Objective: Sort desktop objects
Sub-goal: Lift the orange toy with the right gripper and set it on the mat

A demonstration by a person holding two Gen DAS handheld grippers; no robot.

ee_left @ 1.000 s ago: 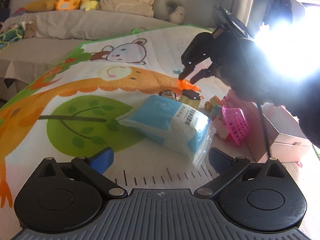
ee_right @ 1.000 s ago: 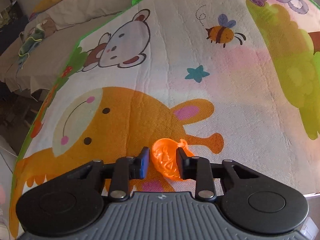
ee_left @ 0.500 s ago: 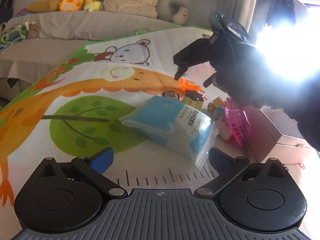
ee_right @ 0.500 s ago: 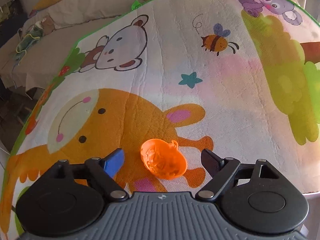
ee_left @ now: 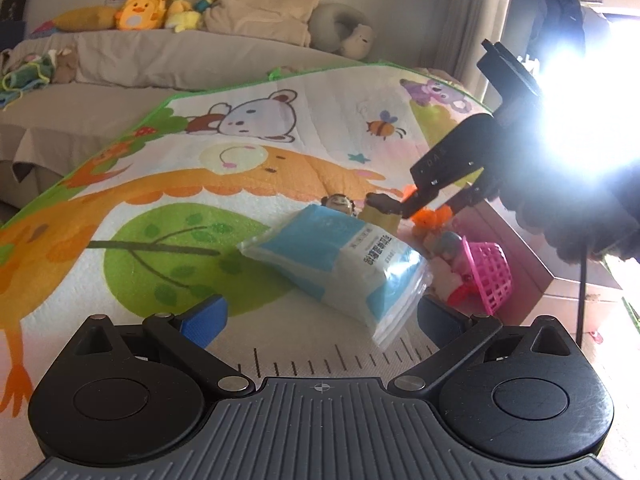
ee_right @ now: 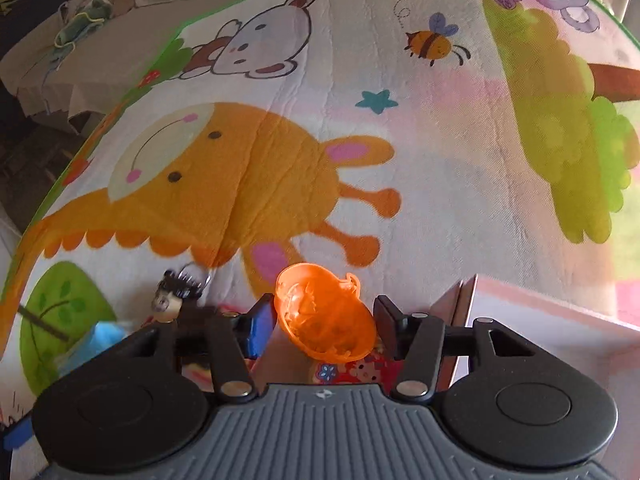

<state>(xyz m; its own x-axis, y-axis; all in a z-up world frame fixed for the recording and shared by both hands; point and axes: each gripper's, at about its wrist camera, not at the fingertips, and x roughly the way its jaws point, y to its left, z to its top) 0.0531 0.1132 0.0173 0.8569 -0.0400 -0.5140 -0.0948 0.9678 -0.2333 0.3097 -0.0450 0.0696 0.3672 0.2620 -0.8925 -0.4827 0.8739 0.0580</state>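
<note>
An orange translucent toy (ee_right: 320, 300) sits between the fingers of my right gripper (ee_right: 324, 316). The jaws are closing and both pads meet its sides. The toy hangs above the toy pile and the edge of a pink box (ee_right: 540, 340). In the left wrist view the right gripper (ee_left: 430, 210) reaches down from the right, with the orange toy (ee_left: 434, 218) at its tips. My left gripper (ee_left: 320, 318) stands open and low over the cartoon mat (ee_left: 200, 208). A blue and white tissue pack (ee_left: 340, 256) lies just ahead of it, its near corner by the right finger, not gripped.
Beside the pack are a small dark-haired doll (ee_left: 339, 203), a jar with a brown lid (ee_left: 382, 210), a pink basket (ee_left: 486, 276) on its side and small toys. The pink box (ee_left: 516, 240) stands at the right. A sofa with plush toys (ee_left: 160, 56) runs along the back.
The right gripper let the orange toy go onto the mat, then closed on it across a wider side and carried it back over the toy pile. The left gripper stayed still.
</note>
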